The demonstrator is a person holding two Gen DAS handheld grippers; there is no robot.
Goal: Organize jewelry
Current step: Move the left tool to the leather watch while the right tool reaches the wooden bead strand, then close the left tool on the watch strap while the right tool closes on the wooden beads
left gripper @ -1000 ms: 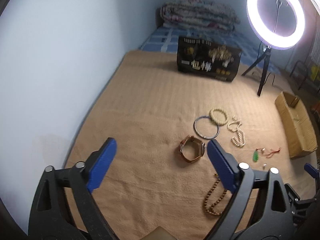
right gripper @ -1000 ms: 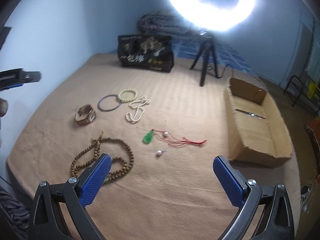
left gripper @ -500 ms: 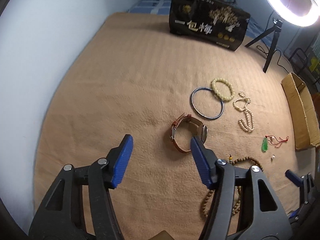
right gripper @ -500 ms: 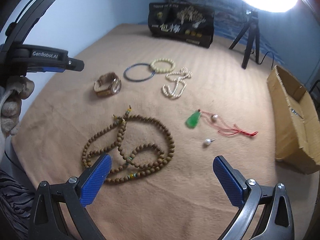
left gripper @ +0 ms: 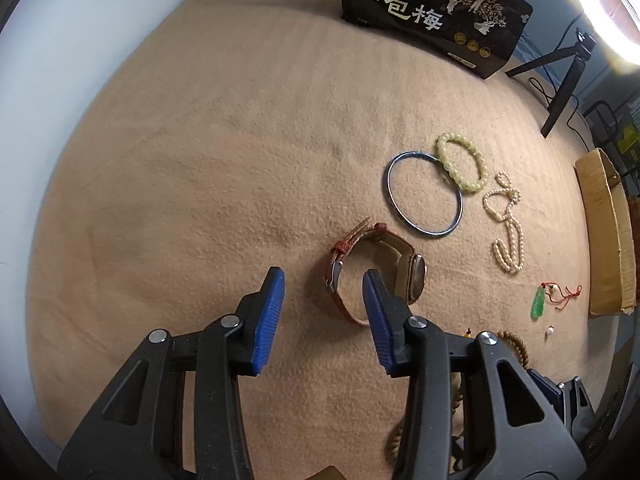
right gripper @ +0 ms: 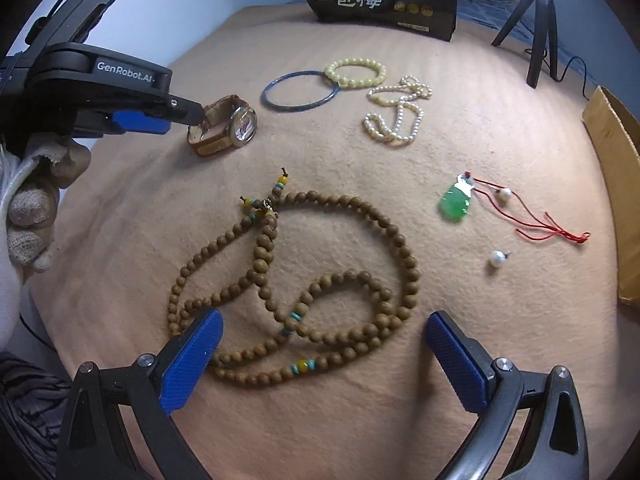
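Note:
A brown-strapped watch [left gripper: 376,268] stands on its edge on the tan blanket [left gripper: 200,160]. My left gripper [left gripper: 324,300] points down at it with its jaws closing. Its strap passes between the blue pads, which do not touch it, and the right pad sits inside the strap's loop. The right wrist view shows the left gripper [right gripper: 160,116] at the watch [right gripper: 224,128]. My right gripper [right gripper: 326,344] is wide open over the long wooden bead necklace [right gripper: 400,240], holding nothing. Further off lie a blue bangle [left gripper: 434,233], a pale bead bracelet [left gripper: 468,186], a pearl strand [left gripper: 508,240] and a green pendant [right gripper: 454,204].
A black printed bag [left gripper: 436,12] stands at the blanket's far edge. A ring light's tripod [left gripper: 560,96] is at the far right, with a cardboard box [left gripper: 608,232] along the right side. A loose pearl earring [right gripper: 497,258] lies near the pendant. A pale wall runs along the left.
Both grippers have sunk toward the blanket and tipped downward. The left jaws have narrowed from wide apart to straddling the watch strap. The right jaws stay wide.

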